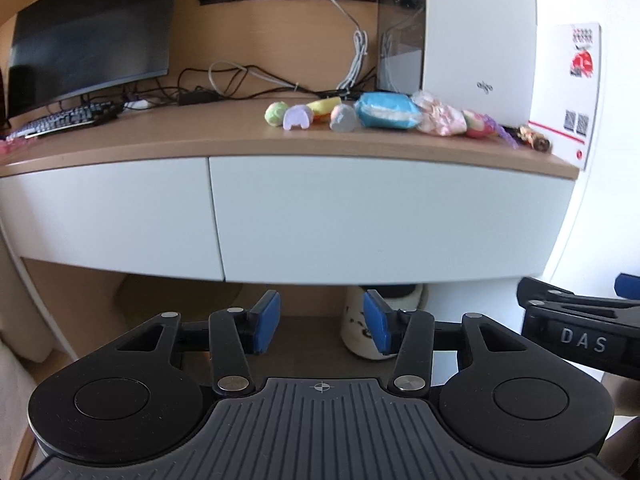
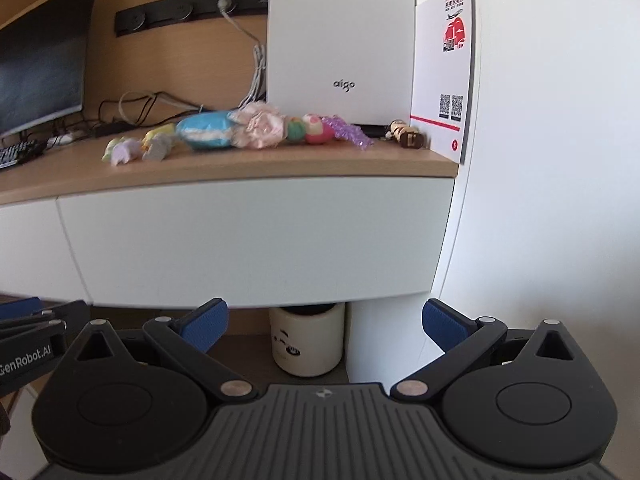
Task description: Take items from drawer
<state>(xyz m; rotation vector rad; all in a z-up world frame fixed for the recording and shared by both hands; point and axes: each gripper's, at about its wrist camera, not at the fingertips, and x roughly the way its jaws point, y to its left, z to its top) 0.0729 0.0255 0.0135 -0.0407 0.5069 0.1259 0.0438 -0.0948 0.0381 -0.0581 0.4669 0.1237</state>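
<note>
A white drawer front (image 1: 380,216) (image 2: 256,236) under the wooden desktop is closed flush. A row of small toys lies on the desktop above it: a blue macaron-shaped one (image 1: 386,110) (image 2: 208,131), a pink crumpled one (image 1: 438,114) (image 2: 262,124), a purple one (image 1: 297,117) and a grey one (image 1: 344,119). My left gripper (image 1: 320,324) hangs below and in front of the drawer, jaws apart with nothing between the blue pads. My right gripper (image 2: 324,326) stands wide open beside it, also holding nothing.
A white computer case (image 2: 342,40) and a red-and-white card (image 2: 444,68) stand at the desk's right end. A monitor (image 1: 92,28), keyboard (image 1: 60,120) and tangled cables (image 1: 248,80) sit to the left. A white cup (image 2: 308,340) stands under the desk. A second drawer front (image 1: 104,216) lies left.
</note>
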